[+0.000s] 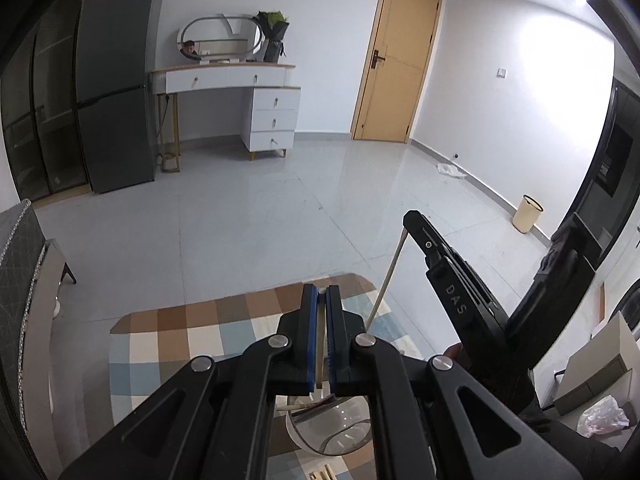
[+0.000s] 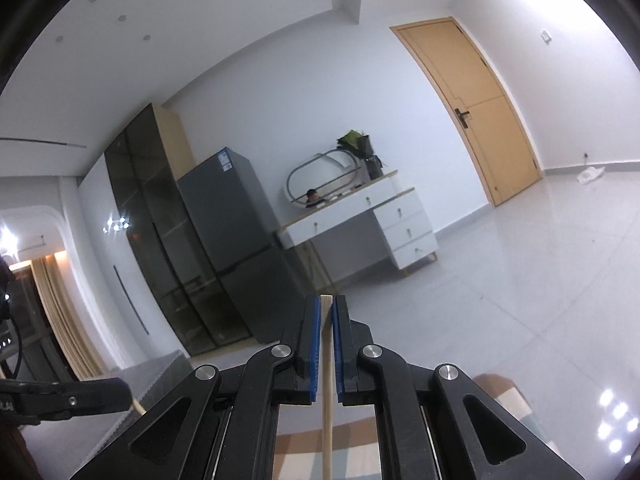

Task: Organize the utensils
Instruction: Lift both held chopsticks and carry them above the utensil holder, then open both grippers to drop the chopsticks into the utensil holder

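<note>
My left gripper is shut on a thin pale chopstick that runs down toward a clear glass cup on the checked tablecloth. My right gripper is shut on a wooden chopstick whose lower end drops out of view. The right gripper also shows in the left wrist view, raised at the right with its pale chopstick slanting down toward the cup. The left gripper's tip shows in the right wrist view at the lower left.
A small table with the checked cloth stands on a grey tiled floor. A grey fridge, a white dressing table with mirror, a wooden door and a cream bin are beyond. A cardboard box is at the right.
</note>
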Available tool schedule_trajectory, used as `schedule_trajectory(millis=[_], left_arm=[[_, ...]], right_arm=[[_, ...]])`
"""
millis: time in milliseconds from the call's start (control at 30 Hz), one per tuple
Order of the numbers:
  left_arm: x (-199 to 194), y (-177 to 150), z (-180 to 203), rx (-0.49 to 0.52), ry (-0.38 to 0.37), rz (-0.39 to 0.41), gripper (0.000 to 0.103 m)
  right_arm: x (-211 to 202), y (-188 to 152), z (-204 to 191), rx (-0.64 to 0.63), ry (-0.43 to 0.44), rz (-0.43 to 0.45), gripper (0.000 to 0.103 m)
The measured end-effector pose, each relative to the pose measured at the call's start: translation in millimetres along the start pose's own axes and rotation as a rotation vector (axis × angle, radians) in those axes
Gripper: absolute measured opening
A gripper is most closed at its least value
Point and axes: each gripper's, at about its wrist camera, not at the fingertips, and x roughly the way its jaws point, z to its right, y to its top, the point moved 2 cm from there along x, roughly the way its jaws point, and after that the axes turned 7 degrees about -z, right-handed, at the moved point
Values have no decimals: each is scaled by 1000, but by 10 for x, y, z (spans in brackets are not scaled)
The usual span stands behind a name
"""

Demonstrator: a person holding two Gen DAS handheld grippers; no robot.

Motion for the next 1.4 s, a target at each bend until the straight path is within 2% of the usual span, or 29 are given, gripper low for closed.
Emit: schedule_trajectory(millis=[267, 600, 700, 767, 833, 867, 900, 967, 1033, 1067, 1167, 1300, 1400], left_arm=[[95, -133, 37, -7, -33, -47, 0], [159, -255, 154, -26, -41, -113, 0], [215, -278, 143, -44, -44, -158, 0], [243, -314, 150, -38, -22, -173, 0], [273, -371, 132, -44, -15, -187, 7], [286, -406, 120, -56, -20, -199, 14], [295, -442, 103, -74, -24, -212, 20], [243, -509, 77, -104, -25, -217, 25], [121, -566, 75, -118, -6, -206, 30], [72, -580, 83, -122, 0, -199, 36], [-183, -638, 124, -132, 28, -153, 50], [-572, -736, 213, -130, 94, -76, 64], [-825, -824, 286, -127, 113, -16, 65]], right_arm=[[-68, -102, -89, -87, 18, -41, 5], [-320, -312, -56, -149, 22, -188, 6], [-398, -341, -66, -153, 30, -237, 8], [-439, -370, -52, -140, 45, -276, 8], [-467, -406, -51, -146, 45, -331, 11], [-490, -420, -56, -154, 44, -352, 12], [-542, -424, -59, -158, 41, -364, 12], [-676, -416, -56, -150, 35, -359, 15], [-809, -451, -55, -143, 25, -355, 30], [-904, -455, -58, -142, 19, -352, 32], [-1096, -473, -110, -144, 9, -346, 34], [-1340, -459, -219, -143, 19, -319, 47], [-1494, -434, -310, -145, 24, -296, 59]])
